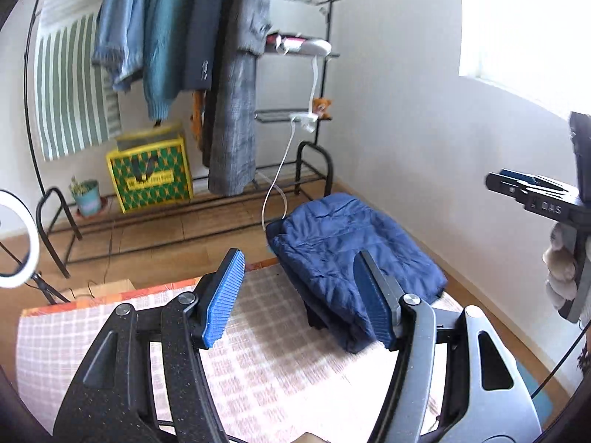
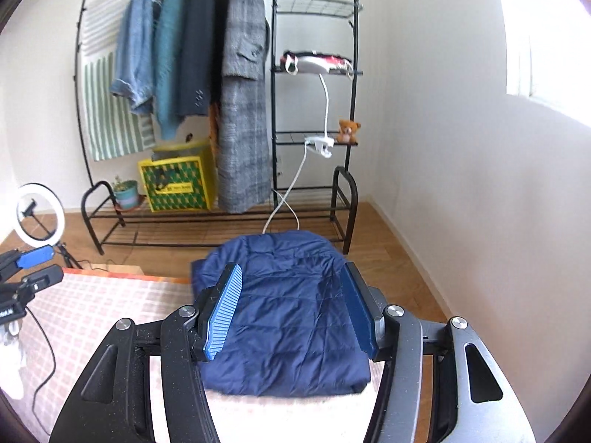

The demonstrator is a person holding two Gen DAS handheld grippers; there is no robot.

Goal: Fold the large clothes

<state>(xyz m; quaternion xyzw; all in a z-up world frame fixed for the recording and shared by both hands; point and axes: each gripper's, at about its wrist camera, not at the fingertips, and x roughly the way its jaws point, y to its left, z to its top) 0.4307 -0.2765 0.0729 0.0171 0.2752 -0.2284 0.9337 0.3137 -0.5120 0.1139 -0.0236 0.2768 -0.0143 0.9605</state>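
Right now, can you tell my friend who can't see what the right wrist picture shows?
A folded navy quilted puffer jacket lies on a pink checked cloth-covered surface, seen between the right gripper's two open blue-padded fingers, which hold nothing. Behind it, a black metal clothes rack holds hanging coats, and a small brown teddy bear sits on its shelf.

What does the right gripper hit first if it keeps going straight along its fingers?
Most likely the folded navy jacket. It lies dead ahead of the open, empty right gripper on the checked cloth. Depth is hard to judge through the fisheye.
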